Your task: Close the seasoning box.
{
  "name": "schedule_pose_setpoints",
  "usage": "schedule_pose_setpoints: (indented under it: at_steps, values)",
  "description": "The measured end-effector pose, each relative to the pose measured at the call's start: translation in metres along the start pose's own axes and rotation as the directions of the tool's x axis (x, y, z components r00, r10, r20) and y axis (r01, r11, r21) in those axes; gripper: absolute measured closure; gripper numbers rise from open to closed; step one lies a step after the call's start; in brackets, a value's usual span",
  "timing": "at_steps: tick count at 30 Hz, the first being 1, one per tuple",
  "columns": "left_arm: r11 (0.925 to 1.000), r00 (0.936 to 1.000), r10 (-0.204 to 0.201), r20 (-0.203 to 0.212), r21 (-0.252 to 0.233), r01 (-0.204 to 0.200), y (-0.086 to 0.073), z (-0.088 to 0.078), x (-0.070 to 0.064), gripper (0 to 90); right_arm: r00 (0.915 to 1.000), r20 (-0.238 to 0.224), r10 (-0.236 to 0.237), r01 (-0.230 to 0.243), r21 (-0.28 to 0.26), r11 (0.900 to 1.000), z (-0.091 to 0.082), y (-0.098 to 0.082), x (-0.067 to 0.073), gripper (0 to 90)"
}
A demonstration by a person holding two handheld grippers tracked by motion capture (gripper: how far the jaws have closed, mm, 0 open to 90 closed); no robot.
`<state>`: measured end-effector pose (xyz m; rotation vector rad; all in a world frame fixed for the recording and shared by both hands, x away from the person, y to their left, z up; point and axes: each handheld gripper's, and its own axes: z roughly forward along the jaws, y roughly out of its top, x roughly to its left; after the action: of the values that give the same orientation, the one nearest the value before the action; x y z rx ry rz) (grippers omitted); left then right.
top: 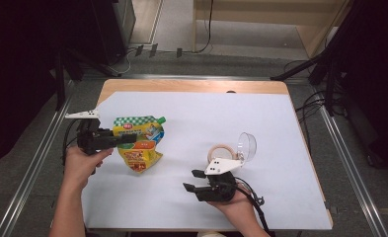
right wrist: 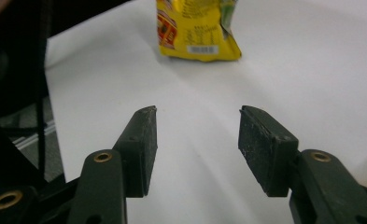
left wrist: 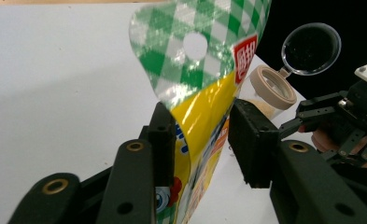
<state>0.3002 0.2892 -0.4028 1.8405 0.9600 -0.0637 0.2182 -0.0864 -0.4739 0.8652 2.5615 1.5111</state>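
Note:
A yellow pouch with a green checked top (top: 142,148) lies on the white sheet at the left. My left gripper (top: 130,140) reaches over it from the left. In the left gripper view the pouch (left wrist: 181,79) stands between the jaws of my left gripper (left wrist: 204,112), resting against the left pad, with a gap to the right pad. My right gripper (top: 191,179) sits near the front edge, open and empty, pointing left. In the right gripper view its jaws (right wrist: 197,116) frame bare sheet, with the pouch (right wrist: 195,28) beyond.
A small open jar with a beige rim (top: 222,149) and a hinged clear lid (top: 247,144) stands just behind my right hand. The white sheet (top: 206,113) covers the wooden table (top: 191,85). Stand legs and cables lie on the floor around it.

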Motion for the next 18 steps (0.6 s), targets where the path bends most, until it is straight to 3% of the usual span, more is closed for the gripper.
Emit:
schedule_pose_setpoints:
  at_steps: [7, 18]
  values:
    - [0.9996, 0.9992, 0.029, -0.028, 0.006, -0.029, 0.01, -0.005, -0.012, 54.9, 0.9999, -0.006, 0.008, -0.008, -0.006, 1.0, -0.004, 0.004, -0.001, 49.3]
    - [0.9994, 0.9977, 0.029, -0.062, 0.019, -0.028, 0.021, -0.011, -0.021, 49.3, 0.9998, -0.007, 0.02, -0.02, 0.034, 0.999, -0.009, 0.008, -0.007, 49.9]
